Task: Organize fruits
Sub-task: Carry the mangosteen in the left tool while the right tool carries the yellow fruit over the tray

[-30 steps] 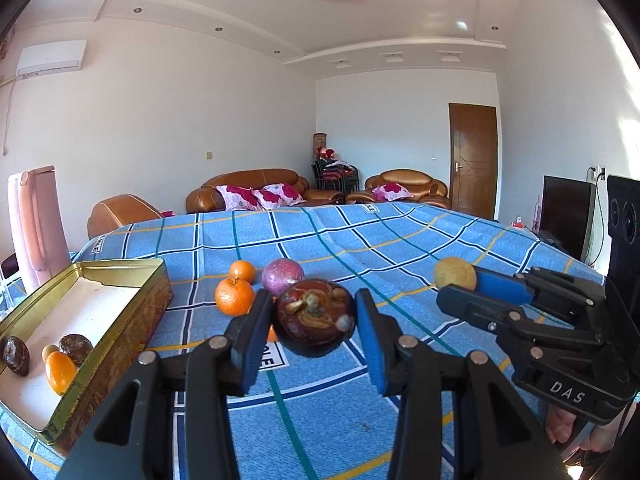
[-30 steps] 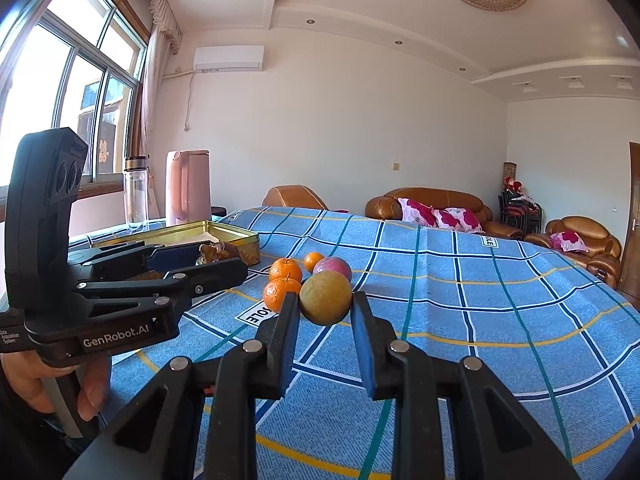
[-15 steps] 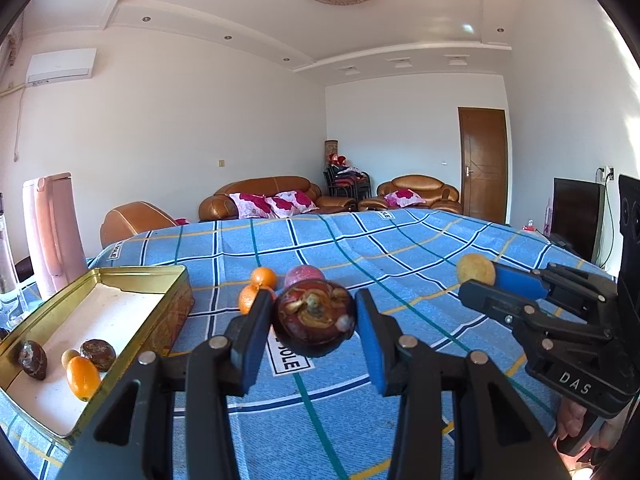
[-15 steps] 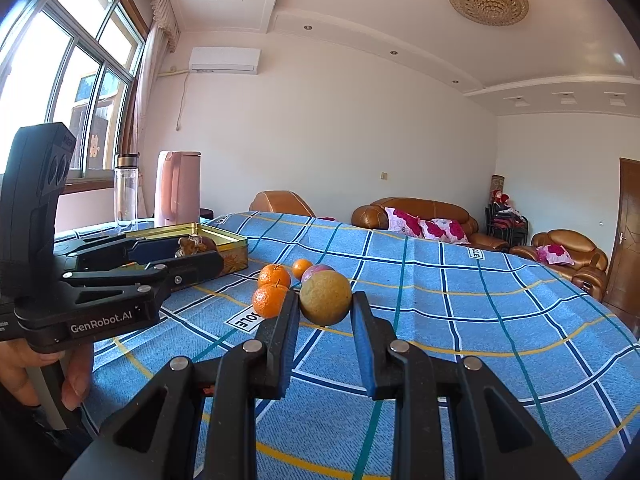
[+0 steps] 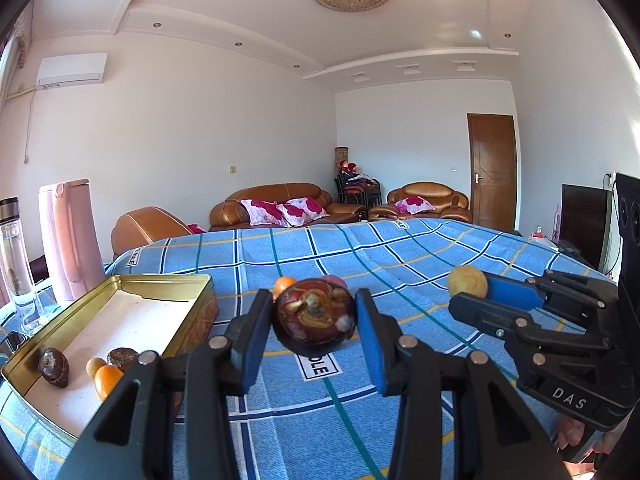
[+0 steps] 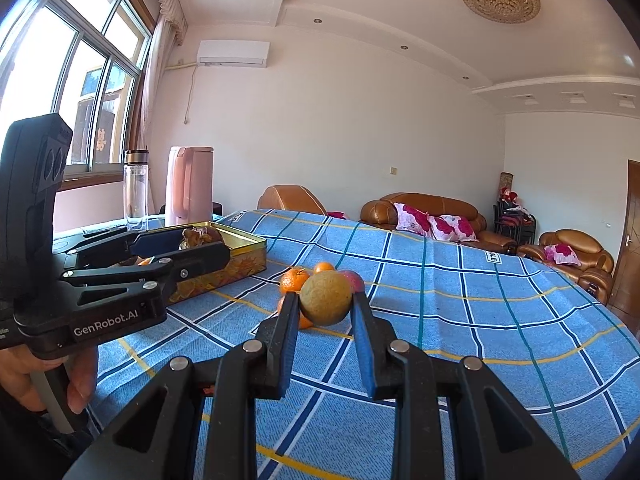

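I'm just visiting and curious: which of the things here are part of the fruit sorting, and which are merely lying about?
Part of the job:
- dark mangosteen in the left gripper
- yellow-green fruit in the right gripper
- gold tin, some fruit already inside
- oranges on the blue cloth

Just lying about:
- pink jug
- glass bottle
- sofas

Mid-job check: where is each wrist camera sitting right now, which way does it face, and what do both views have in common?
Left wrist: behind the left gripper, shut on a mangosteen, facing across the blue checked table toward the sofas; gold tin at left; the right gripper shows at right.
Right wrist: behind the right gripper, shut on a yellow-green fruit, facing the pink kettle and window; the left gripper and a hand show at left.
Shared: table, tin, kettle, loose oranges, both held fruits.
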The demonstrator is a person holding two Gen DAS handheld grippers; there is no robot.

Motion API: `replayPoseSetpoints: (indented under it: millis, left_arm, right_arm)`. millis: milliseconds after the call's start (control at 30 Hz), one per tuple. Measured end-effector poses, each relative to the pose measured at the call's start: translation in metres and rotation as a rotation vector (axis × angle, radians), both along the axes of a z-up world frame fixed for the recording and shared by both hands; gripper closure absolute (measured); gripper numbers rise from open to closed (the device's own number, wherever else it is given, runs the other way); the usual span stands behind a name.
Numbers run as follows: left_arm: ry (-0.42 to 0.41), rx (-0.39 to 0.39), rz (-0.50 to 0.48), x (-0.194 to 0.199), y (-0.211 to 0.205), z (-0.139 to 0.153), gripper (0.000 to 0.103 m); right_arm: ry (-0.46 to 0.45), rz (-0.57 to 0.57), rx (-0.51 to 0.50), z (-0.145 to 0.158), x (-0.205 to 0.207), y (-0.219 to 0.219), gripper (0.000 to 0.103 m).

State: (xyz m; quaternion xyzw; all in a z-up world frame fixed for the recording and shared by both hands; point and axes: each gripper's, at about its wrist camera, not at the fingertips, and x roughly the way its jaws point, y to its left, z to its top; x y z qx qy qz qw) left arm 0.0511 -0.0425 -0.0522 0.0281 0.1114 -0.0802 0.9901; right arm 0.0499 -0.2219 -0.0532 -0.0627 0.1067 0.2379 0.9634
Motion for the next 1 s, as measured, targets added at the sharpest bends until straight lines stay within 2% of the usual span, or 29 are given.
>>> replayPoseSetpoints:
  millis: [400,1000]
  left_arm:
    - [0.017,0.013,0.046,0.0,0.015,0.004,0.059]
    - [0.044,-0.017,0.137,0.005,0.052,0.01,0.059]
  right_arm:
    - [0.009,0.04,-0.019,0.008,0.003,0.021,0.075]
    - [-0.017,0.11,-0.069,0.032,0.008,0.064,0.075]
